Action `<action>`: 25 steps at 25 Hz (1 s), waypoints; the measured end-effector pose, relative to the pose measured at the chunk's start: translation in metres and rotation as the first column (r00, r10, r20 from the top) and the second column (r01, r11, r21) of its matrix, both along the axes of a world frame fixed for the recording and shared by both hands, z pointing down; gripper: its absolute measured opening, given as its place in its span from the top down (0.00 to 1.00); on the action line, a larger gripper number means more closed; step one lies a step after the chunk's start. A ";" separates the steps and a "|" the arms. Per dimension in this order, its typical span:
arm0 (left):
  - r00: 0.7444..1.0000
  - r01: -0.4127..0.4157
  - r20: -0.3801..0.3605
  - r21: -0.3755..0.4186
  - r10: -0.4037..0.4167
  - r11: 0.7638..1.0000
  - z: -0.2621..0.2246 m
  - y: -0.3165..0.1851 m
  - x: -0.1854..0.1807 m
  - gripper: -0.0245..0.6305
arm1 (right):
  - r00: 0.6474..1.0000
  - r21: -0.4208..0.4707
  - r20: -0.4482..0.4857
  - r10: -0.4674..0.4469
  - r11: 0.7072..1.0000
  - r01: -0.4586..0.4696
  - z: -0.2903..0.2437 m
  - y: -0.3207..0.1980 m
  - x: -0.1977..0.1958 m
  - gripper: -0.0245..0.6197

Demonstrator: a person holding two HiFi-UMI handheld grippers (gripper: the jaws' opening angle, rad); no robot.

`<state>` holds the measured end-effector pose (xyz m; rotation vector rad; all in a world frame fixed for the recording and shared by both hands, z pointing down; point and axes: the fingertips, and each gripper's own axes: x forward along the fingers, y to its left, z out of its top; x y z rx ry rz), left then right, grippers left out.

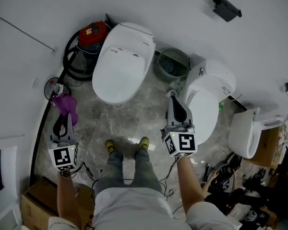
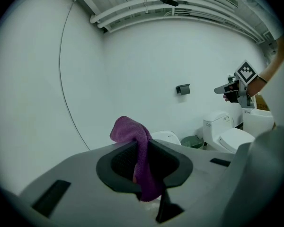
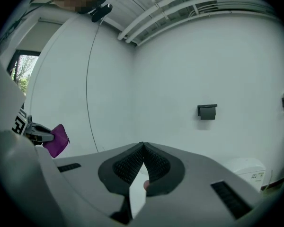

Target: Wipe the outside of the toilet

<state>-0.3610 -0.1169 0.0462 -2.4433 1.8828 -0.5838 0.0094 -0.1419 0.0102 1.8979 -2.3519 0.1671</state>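
**Stance before the wipe.** At far left, the left claw [image 1: 67,120] is clamped on a purple cloth [image 1: 66,104]. The cloth bunches above the jaws and hangs down between them, held over the marble floor [image 1: 120,123] and well apart from any porcelain. Further right, a red machine [image 1: 92,32] and its black hose [image 1: 72,63] crowd the left flank of the toilet [image 1: 122,61]. This toilet has its lid down and stands straight ahead of the person's shoes, so it is taken here as the one to be wiped. A green basket [image 1: 173,65] sits just beside its right flank, between it and a second toilet [image 1: 206,104]. The right claw [image 1: 173,97] hovers before the near-left edge of that second toilet, its jaws pressed together on nothing. The step in hand is judged to be bringing the cloth to the shell, as no wiping contact is made yet. To do it well, the left claw should probably press the bunched upper cloth to the surface rather than the jaw tips. It could then work from the lid down the curved sides in overlapping passes. The grip looks deep, though the loose tail may drag. The hose side offers little room, so a shallow approach seems wise there. The empty right claw is best kept clear of the stroke.
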 end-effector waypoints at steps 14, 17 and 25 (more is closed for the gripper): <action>0.997 0.072 0.020 -0.053 -0.071 0.996 0.113 -0.040 0.035 0.83 | 0.997 -0.070 0.046 -0.061 0.996 0.064 0.128 -0.045 0.032 0.95; 0.996 0.090 0.016 -0.052 -0.089 0.995 0.139 -0.047 0.034 0.83 | 0.996 -0.066 0.042 -0.073 0.995 0.075 0.156 -0.052 0.033 0.95; 0.994 0.095 0.051 -0.040 -0.092 0.995 0.219 -0.052 0.031 0.83 | 0.991 -0.061 0.039 -0.125 0.990 0.128 0.235 -0.060 0.030 0.95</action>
